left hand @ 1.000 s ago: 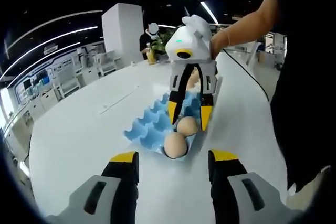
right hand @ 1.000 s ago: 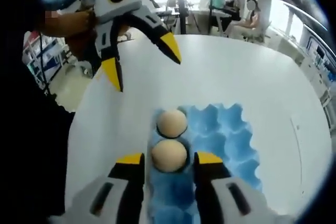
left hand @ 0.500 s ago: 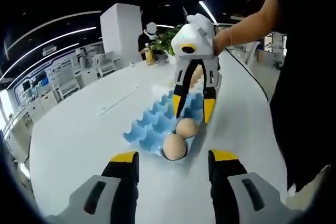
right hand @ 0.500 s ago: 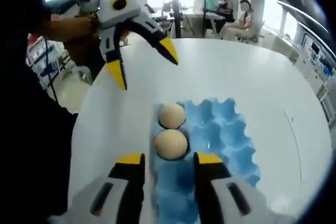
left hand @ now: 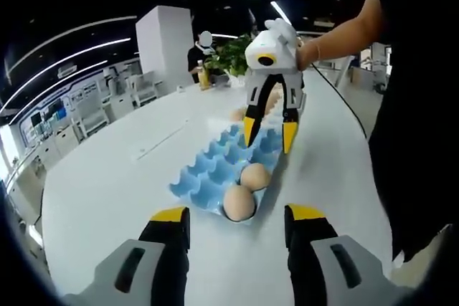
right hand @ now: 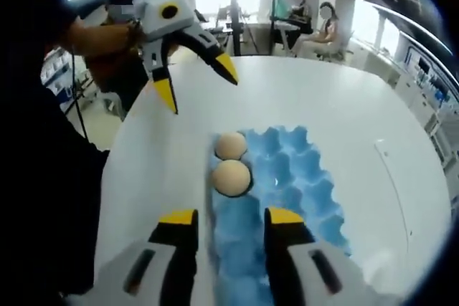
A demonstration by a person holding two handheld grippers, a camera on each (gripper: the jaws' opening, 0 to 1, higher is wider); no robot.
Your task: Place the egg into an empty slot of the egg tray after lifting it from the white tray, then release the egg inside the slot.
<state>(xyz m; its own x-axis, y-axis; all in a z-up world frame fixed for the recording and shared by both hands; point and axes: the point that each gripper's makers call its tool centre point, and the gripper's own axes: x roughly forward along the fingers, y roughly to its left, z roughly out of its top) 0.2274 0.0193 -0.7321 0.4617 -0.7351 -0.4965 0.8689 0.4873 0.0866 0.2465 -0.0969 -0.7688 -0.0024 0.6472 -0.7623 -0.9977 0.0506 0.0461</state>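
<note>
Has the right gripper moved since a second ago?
Yes. The right gripper, jaws open, has risen and drawn back from the two eggs along the blue egg tray.

A blue moulded egg tray (left hand: 219, 166) lies on the round white table (left hand: 107, 177) with two pale brown eggs (left hand: 246, 190) in adjoining slots at its near end. The right gripper (left hand: 271, 130), yellow-tipped jaws apart and empty, hangs above the tray's far half. The left gripper (left hand: 237, 221) stands open near the tray.
</note>
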